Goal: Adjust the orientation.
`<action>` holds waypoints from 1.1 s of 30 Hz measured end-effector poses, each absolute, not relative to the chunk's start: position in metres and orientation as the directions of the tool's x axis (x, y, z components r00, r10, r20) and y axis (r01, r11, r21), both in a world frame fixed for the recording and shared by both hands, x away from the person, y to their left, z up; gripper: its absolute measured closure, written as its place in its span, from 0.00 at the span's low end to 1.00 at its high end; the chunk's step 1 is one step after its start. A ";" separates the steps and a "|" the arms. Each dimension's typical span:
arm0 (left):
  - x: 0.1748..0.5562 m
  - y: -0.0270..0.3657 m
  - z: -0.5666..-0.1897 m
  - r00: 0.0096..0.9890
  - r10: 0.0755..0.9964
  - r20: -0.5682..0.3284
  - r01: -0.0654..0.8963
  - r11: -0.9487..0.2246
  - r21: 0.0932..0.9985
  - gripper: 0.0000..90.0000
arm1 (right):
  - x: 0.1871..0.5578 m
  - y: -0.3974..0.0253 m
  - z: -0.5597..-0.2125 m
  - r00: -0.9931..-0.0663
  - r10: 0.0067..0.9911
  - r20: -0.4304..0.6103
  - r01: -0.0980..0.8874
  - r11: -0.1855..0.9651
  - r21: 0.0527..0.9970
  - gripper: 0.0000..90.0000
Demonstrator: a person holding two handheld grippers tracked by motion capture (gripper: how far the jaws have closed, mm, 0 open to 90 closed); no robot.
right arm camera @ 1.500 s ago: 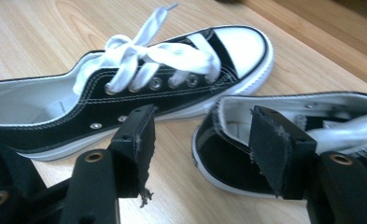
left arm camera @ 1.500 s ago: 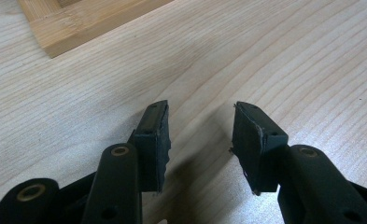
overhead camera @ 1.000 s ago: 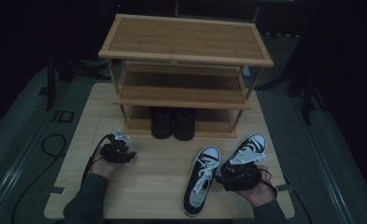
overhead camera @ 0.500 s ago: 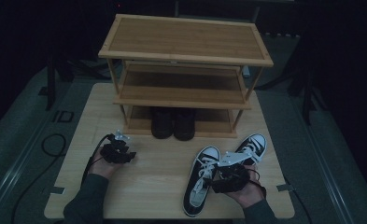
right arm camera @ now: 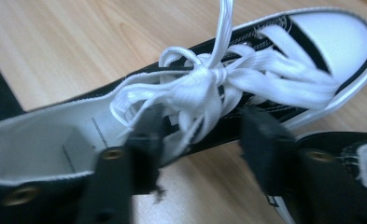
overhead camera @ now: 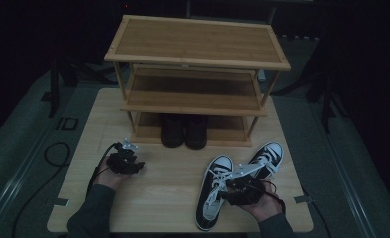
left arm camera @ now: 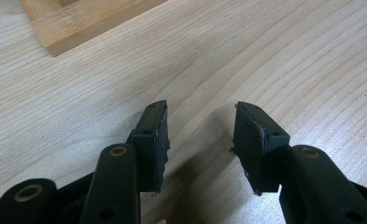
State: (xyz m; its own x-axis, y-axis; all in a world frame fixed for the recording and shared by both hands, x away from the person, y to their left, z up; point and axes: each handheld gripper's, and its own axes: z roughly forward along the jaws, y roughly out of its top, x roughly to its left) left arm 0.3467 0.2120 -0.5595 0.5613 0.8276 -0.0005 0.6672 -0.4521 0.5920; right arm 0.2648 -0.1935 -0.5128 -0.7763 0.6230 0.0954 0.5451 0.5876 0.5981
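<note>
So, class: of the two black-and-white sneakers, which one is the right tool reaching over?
The left sneaker, lying nearer the table's front edge; the right tool sits over its laces, while the other sneaker lies beside it.

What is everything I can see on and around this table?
Shoe rack: one, light wood, three tiers, at the table's far side.
Dark shoes: two, black, side by side on the rack's bottom tier.
Sneakers: two, black with white toes and laces, on the table at the near right, heels close together.
Table: one, pale wood.
Cable: one, black, on the floor at the left.
Left hand-held gripper: one, black, jaws open above bare table.
Right hand-held gripper: one, black, jaws open over a sneaker's laces.
Hands and sleeves: two, at the near edge.
</note>
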 end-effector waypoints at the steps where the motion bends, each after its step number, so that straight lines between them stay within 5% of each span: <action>1: 0.347 0.212 -0.559 0.561 0.828 -0.001 0.667 -0.452 0.592 0.62 | 0.265 -0.193 -0.512 -0.780 0.619 0.095 0.543 0.594 0.594 0.69; 9: 0.347 0.212 -0.560 0.562 0.827 0.000 0.667 -0.453 0.592 0.62 | 0.269 -0.194 -0.509 -0.767 0.641 -0.022 0.507 0.628 0.590 0.91; 15: 0.347 0.212 -0.560 0.560 0.828 -0.001 0.666 -0.450 0.594 0.62 | 0.274 -0.191 -0.508 -0.741 0.664 -0.103 0.482 0.632 0.606 0.93; 33: 0.347 0.212 -0.560 0.561 0.828 -0.002 0.665 -0.449 0.597 0.62 | 0.277 -0.201 -0.510 -0.730 0.678 -0.087 0.415 0.541 0.732 0.94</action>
